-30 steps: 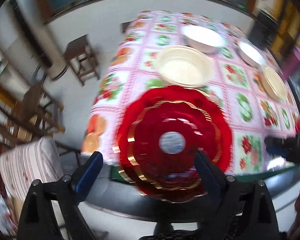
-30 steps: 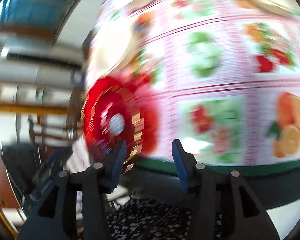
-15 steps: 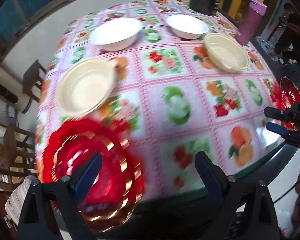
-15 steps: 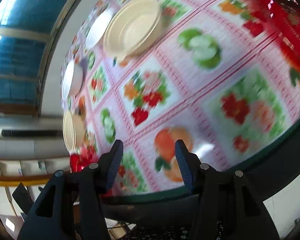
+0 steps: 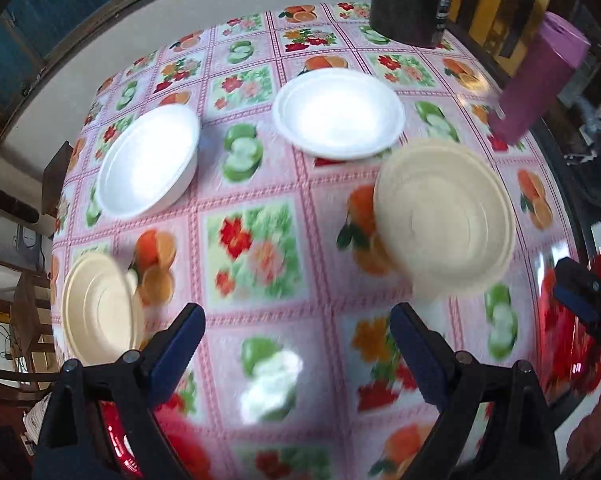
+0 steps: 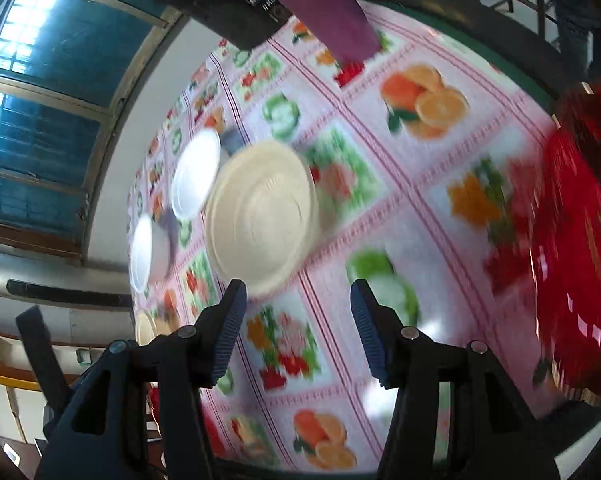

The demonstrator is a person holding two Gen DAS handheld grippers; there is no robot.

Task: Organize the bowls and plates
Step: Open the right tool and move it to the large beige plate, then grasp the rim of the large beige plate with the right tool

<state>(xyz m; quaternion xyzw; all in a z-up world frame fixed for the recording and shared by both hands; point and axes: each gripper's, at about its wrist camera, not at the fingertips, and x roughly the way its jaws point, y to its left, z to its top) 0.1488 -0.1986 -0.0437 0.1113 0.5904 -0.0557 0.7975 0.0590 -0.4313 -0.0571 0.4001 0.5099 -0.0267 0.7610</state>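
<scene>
Your left gripper (image 5: 296, 332) and right gripper (image 6: 298, 312) both hung spread apart, holding nothing, above the tablecloth (image 5: 256, 248). The cream bowl (image 5: 444, 216) sat right of centre, two white bowls (image 5: 338, 114) farther back; what looked like red plates (image 6: 580, 240) blurred at the right edge.

Round table (image 5: 260, 208) with pink fruit-and-flower tablecloth (image 6: 440, 208). Blue-paned window (image 6: 32, 92) in white wall (image 5: 80, 52), daylight coming through. Wooden chairs (image 5: 28, 320) left. Wall air conditioner (image 6: 52, 284).
</scene>
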